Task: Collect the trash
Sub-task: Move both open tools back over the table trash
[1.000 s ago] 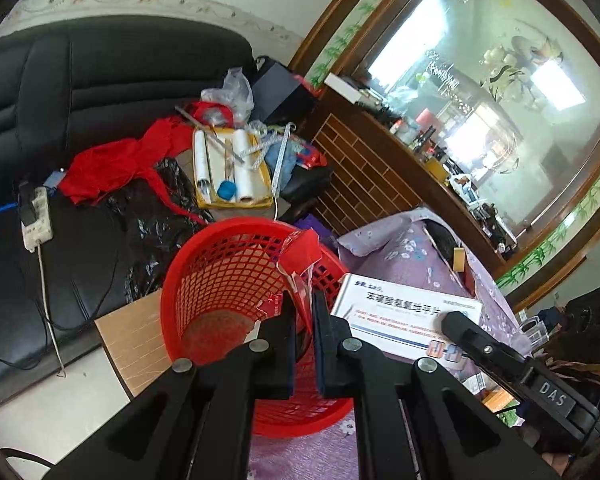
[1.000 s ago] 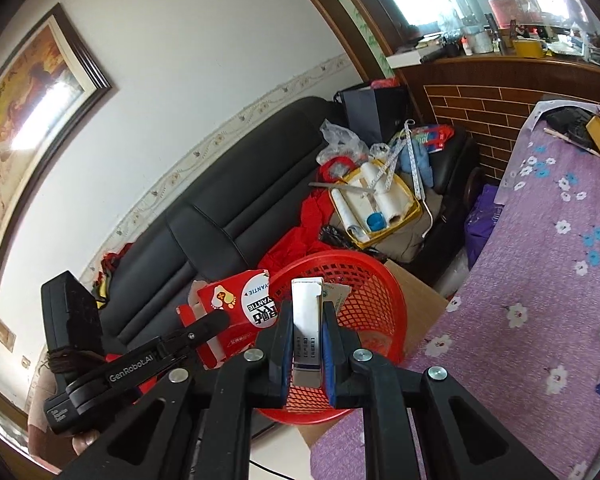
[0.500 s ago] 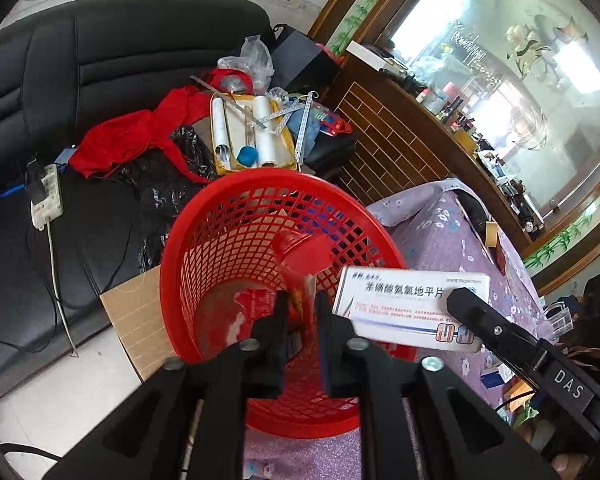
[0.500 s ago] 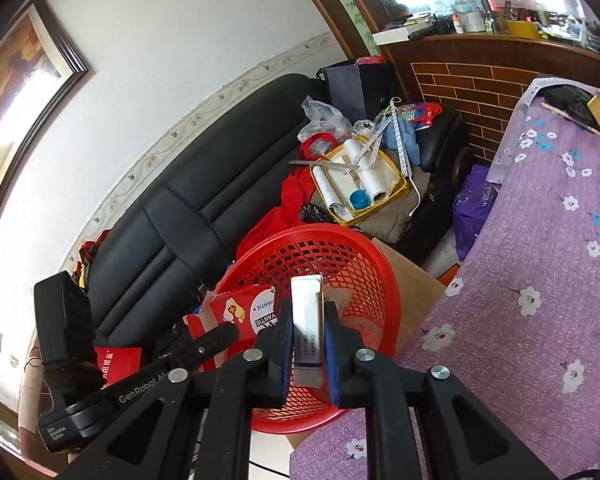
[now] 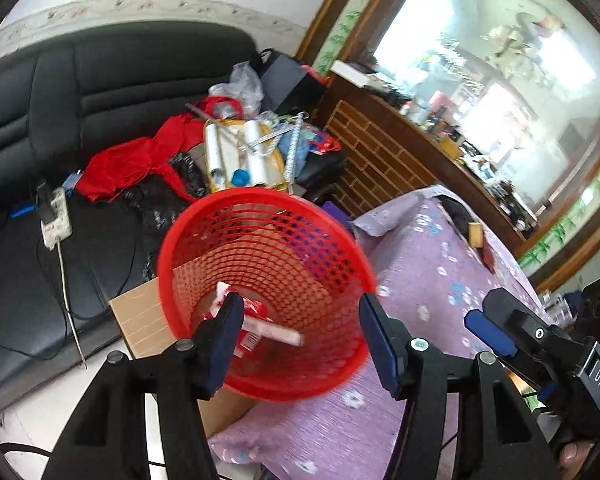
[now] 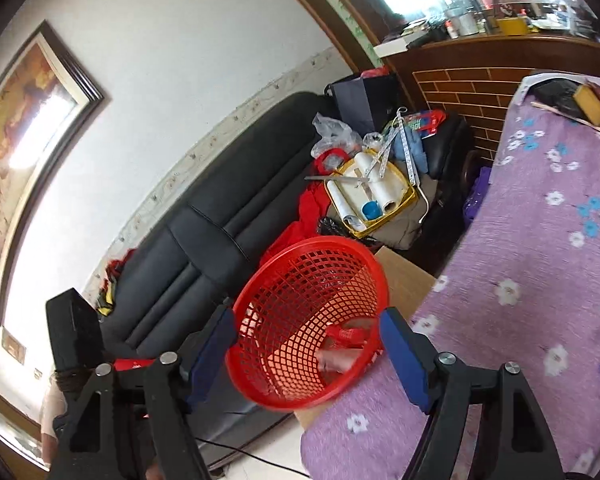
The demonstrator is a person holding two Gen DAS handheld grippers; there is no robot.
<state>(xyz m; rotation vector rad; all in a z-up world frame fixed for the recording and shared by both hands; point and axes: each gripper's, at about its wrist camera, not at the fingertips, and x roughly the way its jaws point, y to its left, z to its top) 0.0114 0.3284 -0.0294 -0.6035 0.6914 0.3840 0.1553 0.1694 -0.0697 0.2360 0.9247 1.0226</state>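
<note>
My left gripper (image 5: 300, 336) and right gripper (image 6: 306, 354) have both just sprung apart, released, nothing between the pads. One red basket (image 5: 340, 280) at the purple table's edge (image 6: 540, 320); blurred trash pieces (image 5: 268, 330) inside, count unclear.

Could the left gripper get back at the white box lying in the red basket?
Probably yes. The left gripper hangs open right above the red basket, whose top is uncovered, and the white box lies on top of the trash inside.

Red mesh basket (image 5: 260, 248). Beside it: purple cloth (image 6: 540, 260) with white/blue flowers. Behind it: black sofa (image 5: 100, 92).
</note>
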